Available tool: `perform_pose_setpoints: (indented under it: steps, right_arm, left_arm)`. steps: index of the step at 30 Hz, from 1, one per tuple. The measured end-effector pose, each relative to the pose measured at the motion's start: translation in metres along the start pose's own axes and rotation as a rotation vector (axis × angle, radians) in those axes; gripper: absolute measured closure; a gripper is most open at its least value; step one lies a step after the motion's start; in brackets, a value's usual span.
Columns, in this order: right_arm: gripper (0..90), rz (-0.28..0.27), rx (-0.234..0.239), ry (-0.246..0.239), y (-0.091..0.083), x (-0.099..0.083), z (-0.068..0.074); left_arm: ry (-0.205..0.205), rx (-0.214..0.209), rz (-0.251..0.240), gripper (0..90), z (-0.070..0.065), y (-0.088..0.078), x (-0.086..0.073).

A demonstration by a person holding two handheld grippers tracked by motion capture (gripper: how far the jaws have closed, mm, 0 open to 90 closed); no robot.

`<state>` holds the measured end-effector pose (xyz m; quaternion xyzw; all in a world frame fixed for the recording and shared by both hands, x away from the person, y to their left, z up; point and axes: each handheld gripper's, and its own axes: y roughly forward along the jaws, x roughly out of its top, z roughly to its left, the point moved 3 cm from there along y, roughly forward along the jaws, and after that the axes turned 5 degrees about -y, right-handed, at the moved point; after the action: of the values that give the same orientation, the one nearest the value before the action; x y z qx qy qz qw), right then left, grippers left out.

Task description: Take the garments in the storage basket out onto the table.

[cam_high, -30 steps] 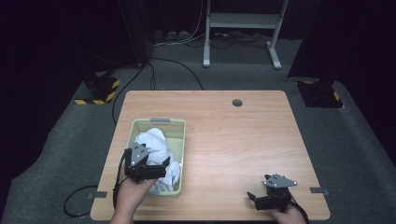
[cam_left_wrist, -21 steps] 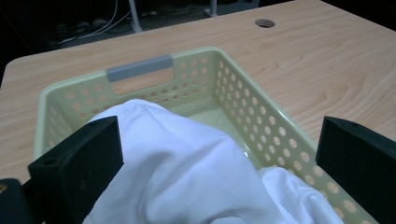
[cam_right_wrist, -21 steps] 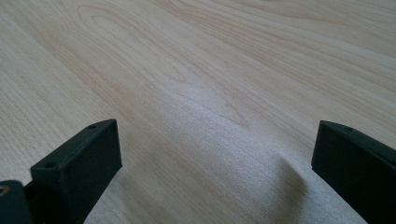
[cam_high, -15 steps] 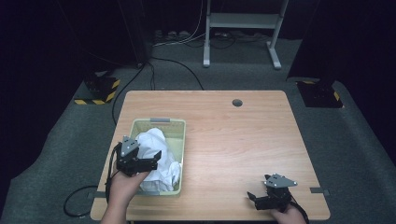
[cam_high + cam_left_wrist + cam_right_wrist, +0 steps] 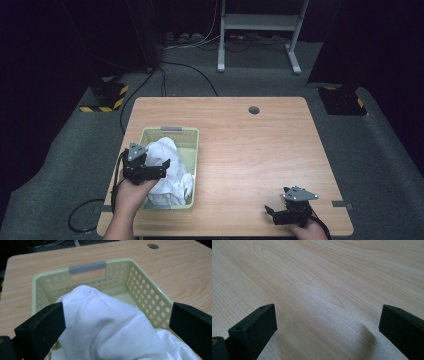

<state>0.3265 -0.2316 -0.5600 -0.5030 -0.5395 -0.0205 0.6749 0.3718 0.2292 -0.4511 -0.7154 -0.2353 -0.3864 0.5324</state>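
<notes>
The left hand-held gripper [image 5: 159, 167] hovers wide open over the white cloth [image 5: 107, 325] heaped in the pale green basket [image 5: 150, 293] at the table's [image 5: 260, 150] near left. Next, I judge, it must descend and pinch a fold. The right hand-held gripper [image 5: 274, 211] rests open and empty, near right.

White cloth [image 5: 107, 322] bunched, heaped in pale-green perforated basket [image 5: 147, 287].

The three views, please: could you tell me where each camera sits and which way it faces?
High view: above the person's side, looking forward and down on the table; forearms, left tool and right tool show.
Left gripper view: rides the left tool, facing the white cloth in the green basket; jaws apart.
Right gripper view: rides the right tool, facing bare tabletop; jaws apart.
Shared: high and left gripper views both show basket and cloth.
</notes>
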Motion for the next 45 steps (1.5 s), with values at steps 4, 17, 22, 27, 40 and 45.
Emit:
perform_pose_setpoints:
  steps: [4,17,22,27,40,45]
  right_arm:
    - [0.9,0.000,0.001,0.001,0.000,0.000,0.000]
    - [0.9,-0.002,0.004,0.004,0.000,0.000,0.000]
    - [0.9,-0.002,0.004,0.003,0.000,0.000,0.000]
    - [0.9,-0.001,0.004,0.002,0.000,0.000,0.000]
    - [0.9,-0.001,0.001,-0.001,0.000,0.000,0.000]
    - [0.9,-0.001,0.001,0.001,0.000,0.000,0.000]
  left_arm:
    - [-0.015,0.000,0.043,1.0,0.001,0.007,-0.003]
    - [-0.031,-0.007,0.132,1.3,0.004,0.021,-0.011]
    - [-0.035,-0.017,0.164,1.3,0.005,0.025,-0.014]
    - [-0.059,-0.046,0.221,1.3,0.006,0.031,-0.016]
    - [-0.044,-0.060,0.338,0.9,0.005,0.046,-0.026]
    - [-0.034,-0.047,0.382,0.9,0.006,0.055,-0.032]
